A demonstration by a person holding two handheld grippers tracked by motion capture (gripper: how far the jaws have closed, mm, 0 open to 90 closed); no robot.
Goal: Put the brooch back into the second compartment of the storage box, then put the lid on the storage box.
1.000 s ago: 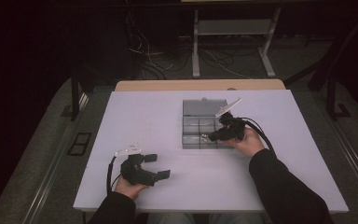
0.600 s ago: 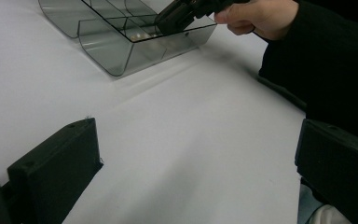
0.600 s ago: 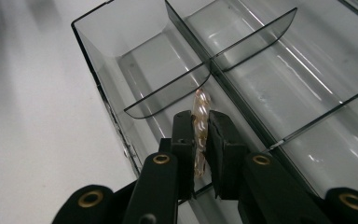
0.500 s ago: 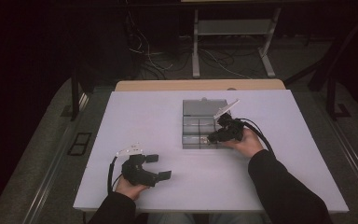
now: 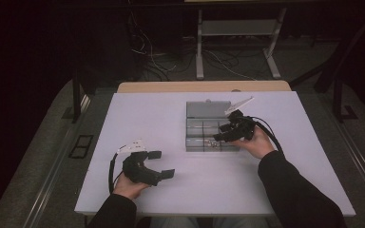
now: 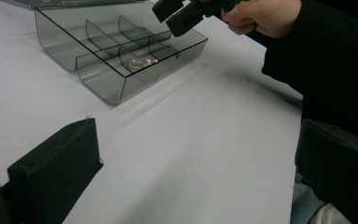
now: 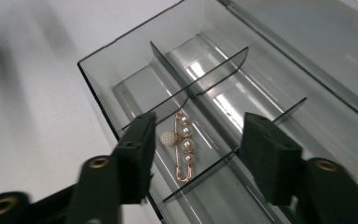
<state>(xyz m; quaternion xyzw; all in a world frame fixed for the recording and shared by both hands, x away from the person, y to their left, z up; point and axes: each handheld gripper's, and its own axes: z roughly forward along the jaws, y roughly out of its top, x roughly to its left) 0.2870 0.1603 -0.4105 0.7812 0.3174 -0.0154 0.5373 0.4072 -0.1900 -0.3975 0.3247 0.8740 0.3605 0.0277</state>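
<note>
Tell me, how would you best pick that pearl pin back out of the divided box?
Probably from straight above, gripper closing across the pearl pin at its pearl row. It lies flat along a narrow compartment of the grey box, so the dividers block any sideways approach.

A white table [image 5: 285, 190] fronts a wooden board [image 5: 204, 86], cables [image 5: 157, 61] and a metal stand [image 5: 237, 28].

The high view is dim with dark surroundings, while the right gripper view blurs at its left edge.

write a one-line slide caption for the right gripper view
Right gripper, jaws just opened, hovering over a gold pearl pin lying in a compartment of the clear divided box.
</note>
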